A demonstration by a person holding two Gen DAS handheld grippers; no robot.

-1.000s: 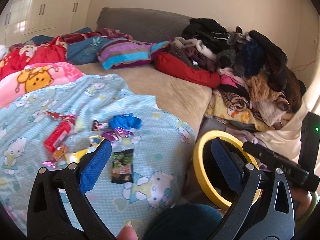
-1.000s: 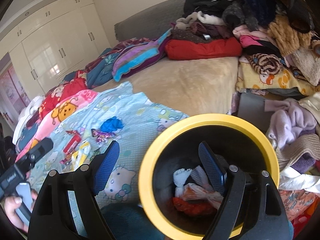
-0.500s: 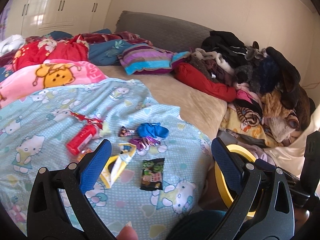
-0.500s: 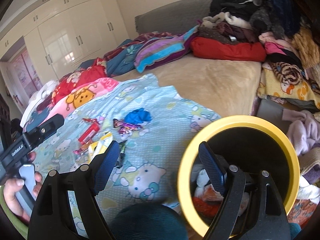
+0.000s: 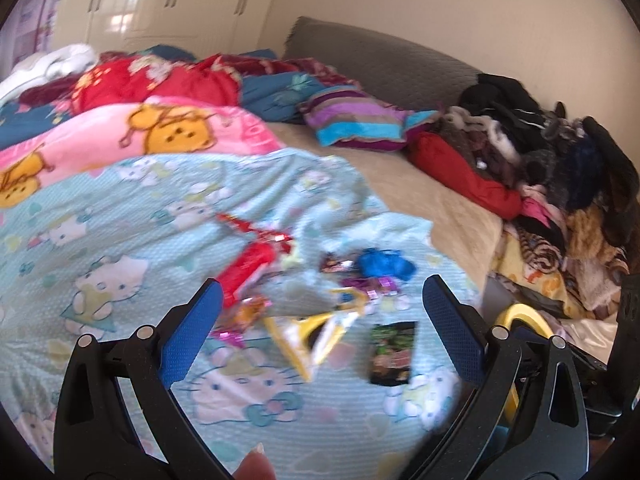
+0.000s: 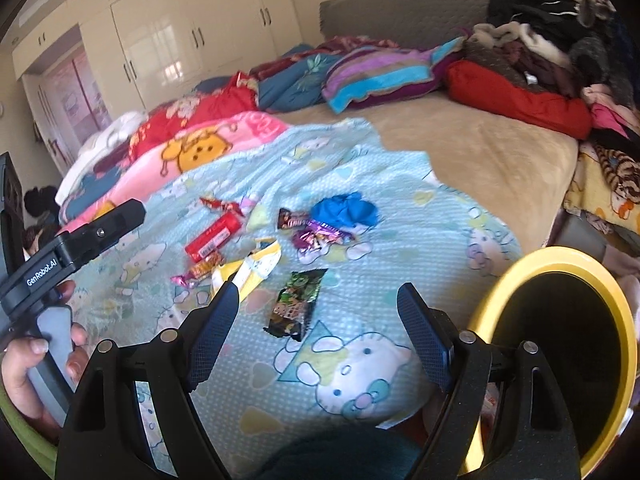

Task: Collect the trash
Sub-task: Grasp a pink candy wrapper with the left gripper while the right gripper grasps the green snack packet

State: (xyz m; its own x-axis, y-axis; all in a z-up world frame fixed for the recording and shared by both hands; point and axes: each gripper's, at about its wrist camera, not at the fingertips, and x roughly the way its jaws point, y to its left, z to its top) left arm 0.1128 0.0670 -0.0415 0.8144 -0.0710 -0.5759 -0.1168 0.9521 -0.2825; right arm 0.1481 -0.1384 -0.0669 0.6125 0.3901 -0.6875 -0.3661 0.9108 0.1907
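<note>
Both claws swung off bin (image 6: 520, 276) | over wrappers (image 6: 296, 304) | open

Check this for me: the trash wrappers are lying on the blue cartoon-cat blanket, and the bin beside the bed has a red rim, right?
Not quite. The bin has a yellow rim, as the right wrist view shows. The wrappers do lie on the blue blanket.

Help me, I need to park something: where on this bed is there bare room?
The tan mattress is bare between the blue cartoon sheet, striped pillow and clothes pile. The sheet's middle is crowded with wrappers.
</note>
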